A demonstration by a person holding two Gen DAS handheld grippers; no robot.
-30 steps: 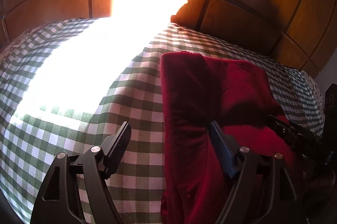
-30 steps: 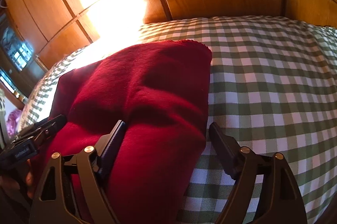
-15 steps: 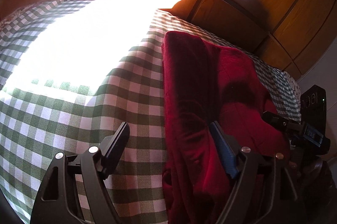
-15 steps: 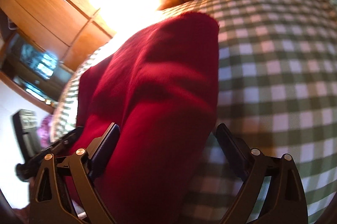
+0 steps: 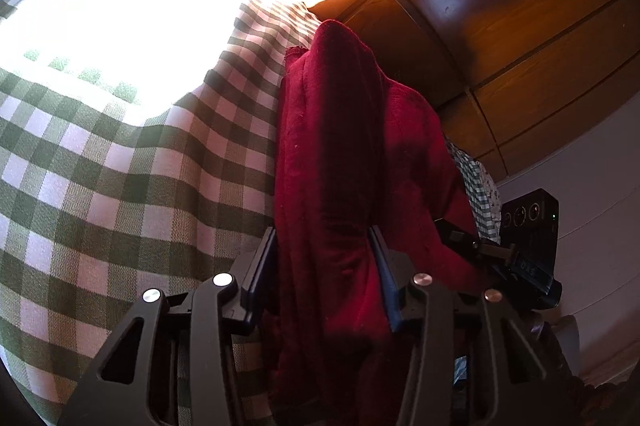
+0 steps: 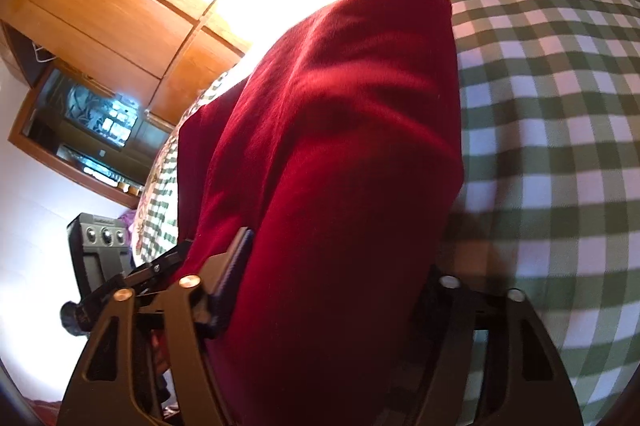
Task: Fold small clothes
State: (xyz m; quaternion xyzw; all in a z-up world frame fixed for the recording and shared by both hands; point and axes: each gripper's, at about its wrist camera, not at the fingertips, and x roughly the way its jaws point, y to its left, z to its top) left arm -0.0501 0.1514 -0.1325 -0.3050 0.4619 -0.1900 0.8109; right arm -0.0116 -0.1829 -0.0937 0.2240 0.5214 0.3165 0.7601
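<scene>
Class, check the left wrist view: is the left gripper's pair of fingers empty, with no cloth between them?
No: the left gripper has the red garment pinched between its closed fingers.

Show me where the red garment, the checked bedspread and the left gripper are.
red garment [image 5: 340, 153]: left wrist view, middle of the raised fold.
checked bedspread [image 5: 132, 185]: left wrist view, bare checked area left of the garment.
left gripper [image 5: 324, 258]: left wrist view, midway between fingertips, on pinched cloth.

Blown-out sun glare up top (fisheye-warped edges), dim shadowed foreground.
</scene>
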